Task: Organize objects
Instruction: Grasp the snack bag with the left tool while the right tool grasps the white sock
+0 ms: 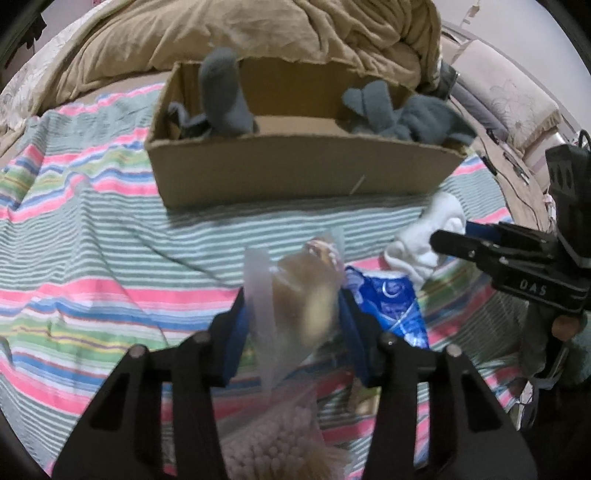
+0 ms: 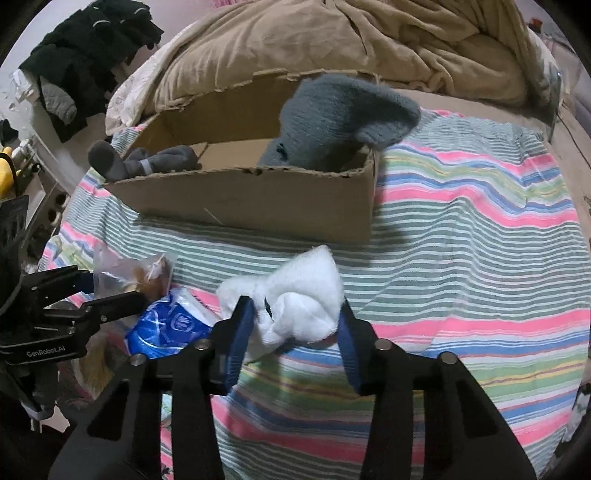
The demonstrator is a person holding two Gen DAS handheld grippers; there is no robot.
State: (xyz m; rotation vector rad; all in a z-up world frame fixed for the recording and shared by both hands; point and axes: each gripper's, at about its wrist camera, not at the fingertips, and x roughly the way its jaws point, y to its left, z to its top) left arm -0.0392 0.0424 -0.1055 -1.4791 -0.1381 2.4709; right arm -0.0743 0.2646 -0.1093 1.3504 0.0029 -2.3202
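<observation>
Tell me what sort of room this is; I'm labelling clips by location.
Most likely a bedroom: a cardboard box sits on a bed's striped sheet, with a rumpled tan duvet behind and dark clothes piled aside.

A bed (image 2: 480, 229) covered by a sheet striped in pink, green, blue and white fills the room. A rumpled tan blanket (image 2: 332, 40) is heaped at its far end. At far left, dark clothes (image 2: 92, 48) hang against a pale wall (image 1: 524, 22). The light is dim and cool.
</observation>
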